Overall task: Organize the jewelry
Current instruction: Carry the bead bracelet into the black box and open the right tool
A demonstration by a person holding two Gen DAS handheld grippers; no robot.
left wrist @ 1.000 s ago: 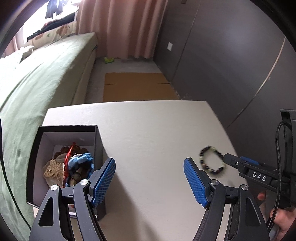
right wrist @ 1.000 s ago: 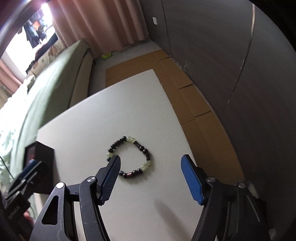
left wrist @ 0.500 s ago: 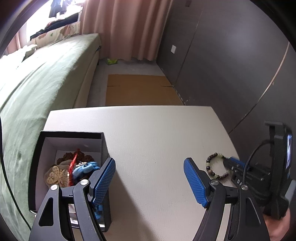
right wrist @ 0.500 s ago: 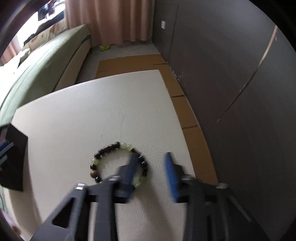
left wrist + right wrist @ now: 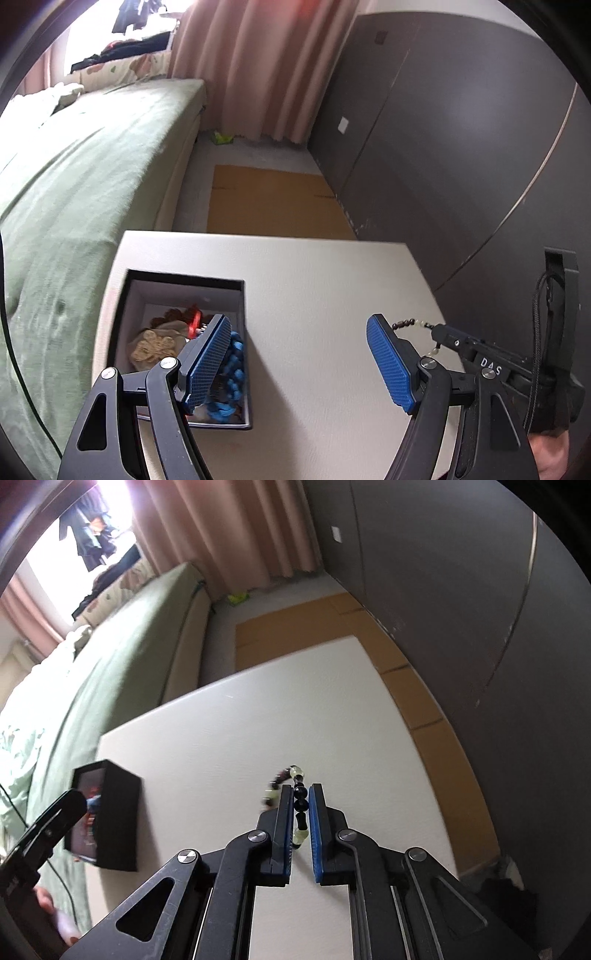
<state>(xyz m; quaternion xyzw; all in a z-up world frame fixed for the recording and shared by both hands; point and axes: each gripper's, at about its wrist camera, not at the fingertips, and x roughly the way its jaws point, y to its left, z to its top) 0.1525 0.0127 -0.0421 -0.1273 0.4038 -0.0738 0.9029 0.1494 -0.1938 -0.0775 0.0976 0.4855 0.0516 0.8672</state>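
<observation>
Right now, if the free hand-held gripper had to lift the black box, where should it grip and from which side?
Probably from above, pinching one thin upright wall of the black box. It stands open-topped on the table. The wall facing the table's middle looks easiest to reach. The left hand-held gripper is open above it.

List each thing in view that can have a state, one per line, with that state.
Right gripper: shut on the bead bracelet.
Bead bracelet: pinched, loop hanging past the pads.
Left gripper: open, holding nothing.
Black box: open, no lid on, jewelry inside.
Table: bare apart from the box.
</observation>
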